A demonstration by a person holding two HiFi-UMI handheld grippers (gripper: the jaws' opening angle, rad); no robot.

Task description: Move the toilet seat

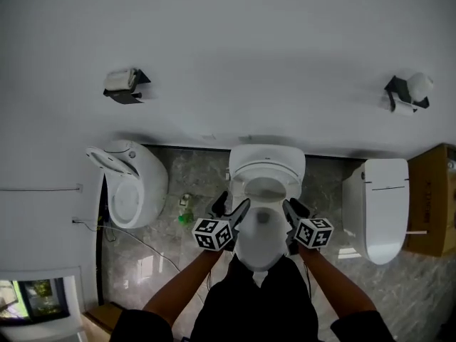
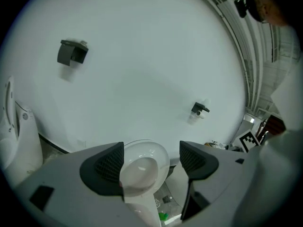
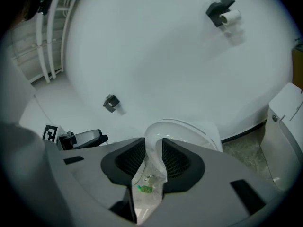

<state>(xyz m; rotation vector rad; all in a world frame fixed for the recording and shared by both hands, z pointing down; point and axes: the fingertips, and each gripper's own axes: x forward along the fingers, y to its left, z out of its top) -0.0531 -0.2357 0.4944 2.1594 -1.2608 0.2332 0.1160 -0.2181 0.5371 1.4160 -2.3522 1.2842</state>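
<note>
2 gripper views alone tell — right tool [image 3: 154, 151] clamps toilet seat [image 3: 176, 125], left tool [image 2: 151, 161] gapes.

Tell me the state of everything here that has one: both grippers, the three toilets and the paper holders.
Left gripper: open, pressing on nothing.
Right gripper: shut on the toilet seat at its rim.
Left toilet lid: raised.
Right toilet lid: down.
Left paper holder: holds a roll.
Right paper holder: holds a roll.
</note>
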